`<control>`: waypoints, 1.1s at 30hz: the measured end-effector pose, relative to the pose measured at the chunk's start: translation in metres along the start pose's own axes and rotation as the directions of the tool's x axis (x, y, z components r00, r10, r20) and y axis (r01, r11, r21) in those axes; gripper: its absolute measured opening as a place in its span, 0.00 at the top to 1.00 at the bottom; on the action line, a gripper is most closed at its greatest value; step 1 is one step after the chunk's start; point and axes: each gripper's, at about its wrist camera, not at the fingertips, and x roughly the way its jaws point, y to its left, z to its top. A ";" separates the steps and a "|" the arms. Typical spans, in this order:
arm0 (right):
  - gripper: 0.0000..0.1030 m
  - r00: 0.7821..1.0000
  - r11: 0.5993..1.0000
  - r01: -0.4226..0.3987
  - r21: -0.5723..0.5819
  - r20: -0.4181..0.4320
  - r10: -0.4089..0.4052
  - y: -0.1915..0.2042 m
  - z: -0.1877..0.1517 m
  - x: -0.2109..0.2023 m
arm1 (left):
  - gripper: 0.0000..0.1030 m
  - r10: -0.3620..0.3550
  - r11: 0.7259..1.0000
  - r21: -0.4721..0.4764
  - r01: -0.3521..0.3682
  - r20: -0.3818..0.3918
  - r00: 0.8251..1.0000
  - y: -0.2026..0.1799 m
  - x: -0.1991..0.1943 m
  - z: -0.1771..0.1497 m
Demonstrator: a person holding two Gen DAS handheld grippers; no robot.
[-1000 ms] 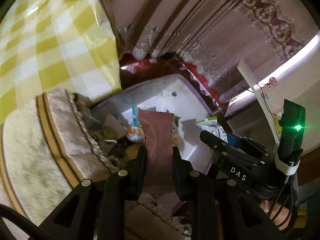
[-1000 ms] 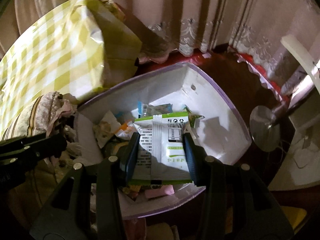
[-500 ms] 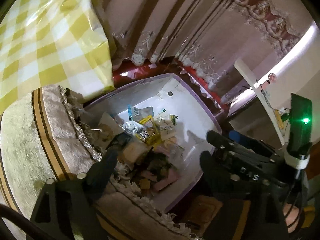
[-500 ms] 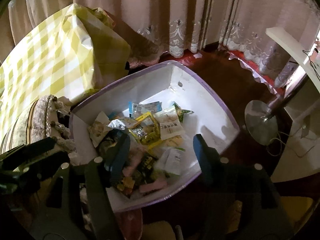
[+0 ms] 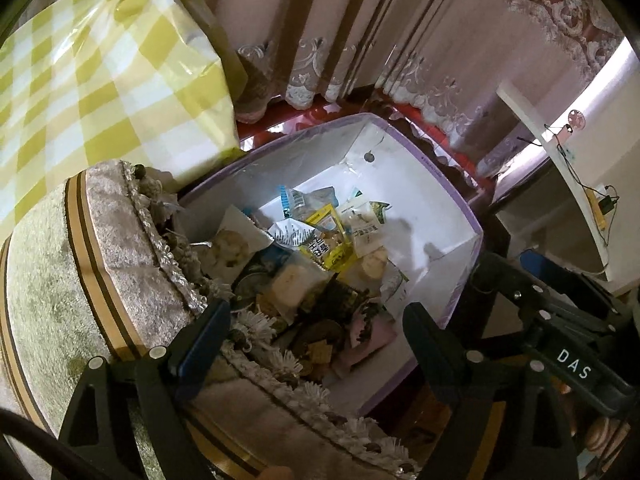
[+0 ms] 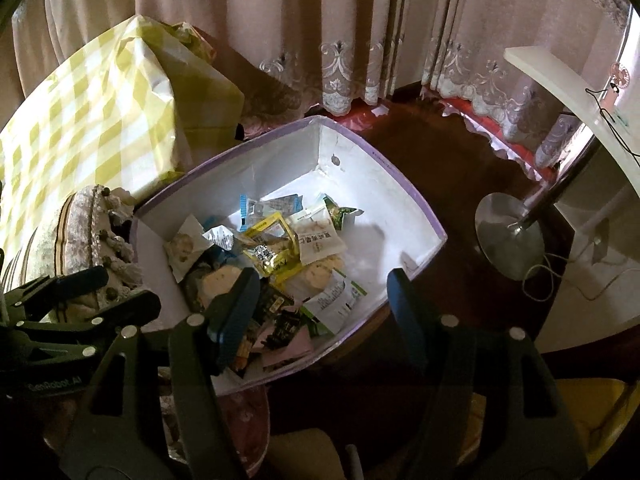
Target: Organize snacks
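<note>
A white box with a purple rim (image 5: 464, 216) (image 6: 424, 216) stands on the floor and holds several snack packets. Among them are a yellow packet (image 5: 324, 240) (image 6: 272, 252), a pink packet (image 5: 370, 340) and a white-and-green packet (image 6: 334, 306). My left gripper (image 5: 316, 332) is open and empty above the box's near corner. My right gripper (image 6: 320, 300) is open and empty above the box's near edge. The right gripper also shows at the right of the left wrist view (image 5: 552, 320).
A beige fringed cushion or stool (image 5: 80, 272) touches the box's left side. A yellow checked bundle (image 5: 100, 80) lies behind it. Curtains (image 6: 320, 40) hang at the back. A metal lamp base (image 6: 510, 240) stands on the dark floor to the right.
Both grippers have opened: the pink packet and the white-and-green packet have dropped into the box. Both grippers have since drawn back and up from the box.
</note>
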 end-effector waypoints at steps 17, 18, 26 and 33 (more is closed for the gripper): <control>0.33 1.000 1.000 -0.006 0.004 -0.012 0.006 -0.001 -0.001 0.003 | 0.14 -0.012 1.000 -0.006 0.012 0.009 1.000 0.000 -0.003 0.000; 0.33 1.000 1.000 -0.005 0.005 -0.012 0.005 -0.001 -0.001 0.003 | 0.14 -0.012 1.000 -0.006 0.012 0.009 1.000 0.000 -0.003 0.000; 0.33 1.000 1.000 -0.005 0.008 -0.012 0.005 -0.001 -0.001 0.003 | 0.14 -0.012 1.000 -0.007 0.012 0.009 1.000 0.000 -0.004 0.000; 0.32 1.000 1.000 -0.006 0.007 -0.012 0.006 -0.002 -0.001 0.004 | 0.14 -0.012 1.000 -0.007 0.012 0.009 1.000 -0.001 -0.003 0.000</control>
